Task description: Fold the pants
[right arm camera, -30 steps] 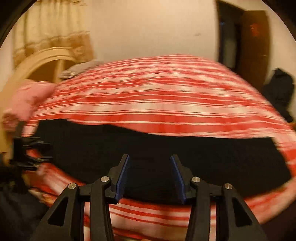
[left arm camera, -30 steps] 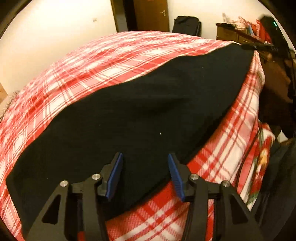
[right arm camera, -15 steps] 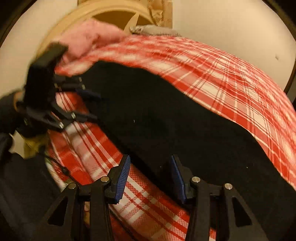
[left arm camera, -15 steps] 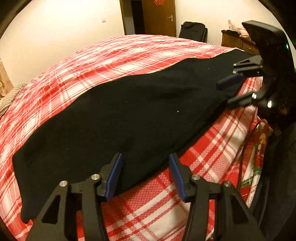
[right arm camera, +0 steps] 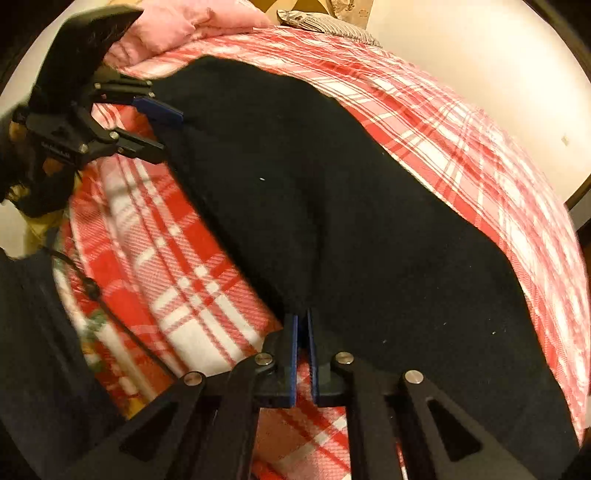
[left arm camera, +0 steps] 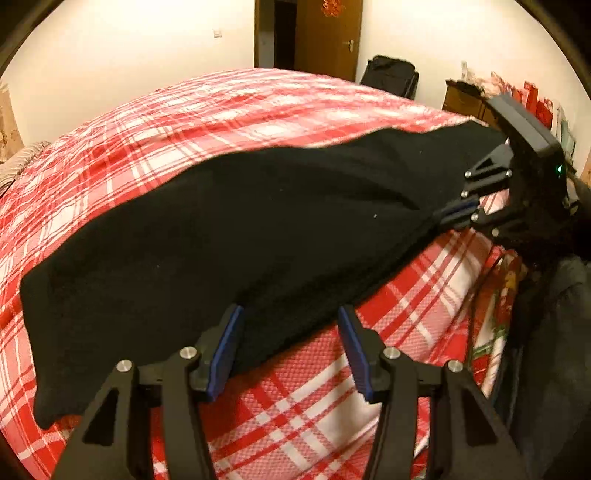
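Observation:
Black pants [left arm camera: 229,236] lie stretched flat along the near side of a bed with a red and white plaid cover [left arm camera: 221,114]. My left gripper [left arm camera: 290,332] is open, its blue pads either side of the pants' near edge. My right gripper [right arm camera: 302,332] is shut on the pants' near edge [right arm camera: 332,221]. In the left wrist view the right gripper [left arm camera: 452,216] shows at the far right, pinching the cloth. In the right wrist view the left gripper [right arm camera: 162,129] shows open at the upper left by the pants' other end.
The bed's near edge drops off beside both grippers, with a cable [right arm camera: 92,288] and dark fabric [right arm camera: 33,350] below. A pink pillow [right arm camera: 192,22] lies at the headboard. A door [left arm camera: 325,37], a black bag [left arm camera: 389,75] and a cluttered wooden dresser [left arm camera: 465,99] stand beyond the bed.
My right gripper has swung towards the pants' edge and closed on it. My left gripper has stayed open and drawn back slightly to the pants' near edge.

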`<act>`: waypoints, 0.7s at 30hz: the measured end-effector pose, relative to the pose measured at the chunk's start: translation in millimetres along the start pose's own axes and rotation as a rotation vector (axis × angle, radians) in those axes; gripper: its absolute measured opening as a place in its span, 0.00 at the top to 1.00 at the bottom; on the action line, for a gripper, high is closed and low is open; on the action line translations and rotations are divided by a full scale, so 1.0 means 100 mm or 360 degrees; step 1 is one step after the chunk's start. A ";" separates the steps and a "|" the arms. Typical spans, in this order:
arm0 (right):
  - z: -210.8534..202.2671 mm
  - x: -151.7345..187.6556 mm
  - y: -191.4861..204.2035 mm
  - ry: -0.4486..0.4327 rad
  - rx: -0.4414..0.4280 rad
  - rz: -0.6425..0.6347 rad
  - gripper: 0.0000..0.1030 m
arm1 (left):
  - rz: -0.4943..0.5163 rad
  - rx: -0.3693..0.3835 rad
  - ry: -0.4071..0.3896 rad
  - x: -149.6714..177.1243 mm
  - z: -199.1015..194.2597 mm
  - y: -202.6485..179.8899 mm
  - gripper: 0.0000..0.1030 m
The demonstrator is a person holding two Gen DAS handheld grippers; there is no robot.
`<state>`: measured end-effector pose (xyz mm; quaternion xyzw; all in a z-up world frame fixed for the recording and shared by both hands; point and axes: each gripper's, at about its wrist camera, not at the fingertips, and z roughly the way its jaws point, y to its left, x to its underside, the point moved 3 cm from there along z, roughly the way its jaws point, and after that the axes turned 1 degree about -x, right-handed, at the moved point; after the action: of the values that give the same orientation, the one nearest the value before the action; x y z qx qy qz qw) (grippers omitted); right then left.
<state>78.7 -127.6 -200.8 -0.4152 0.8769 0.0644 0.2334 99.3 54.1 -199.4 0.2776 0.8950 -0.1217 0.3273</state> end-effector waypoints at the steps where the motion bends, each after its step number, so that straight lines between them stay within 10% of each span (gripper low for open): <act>1: -0.06 0.00 -0.01 0.0008 -0.0114 0.0023 0.93 | -0.0009 -0.0006 -0.0030 -0.03 -0.05 -0.01 0.46; 9: -0.27 -0.31 -0.04 -0.0225 -0.0278 0.0158 0.92 | -0.0097 0.0019 -0.0193 -0.33 -0.01 -0.02 0.35; 21: 0.19 -0.14 0.01 0.0000 -0.0421 0.0269 0.91 | 0.0037 0.0020 -0.0028 -0.12 0.27 -0.28 0.28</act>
<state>92.3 -110.7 -211.2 -0.3670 0.8926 0.1987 0.1704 104.9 15.5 -210.7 0.2890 0.8880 -0.1258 0.3348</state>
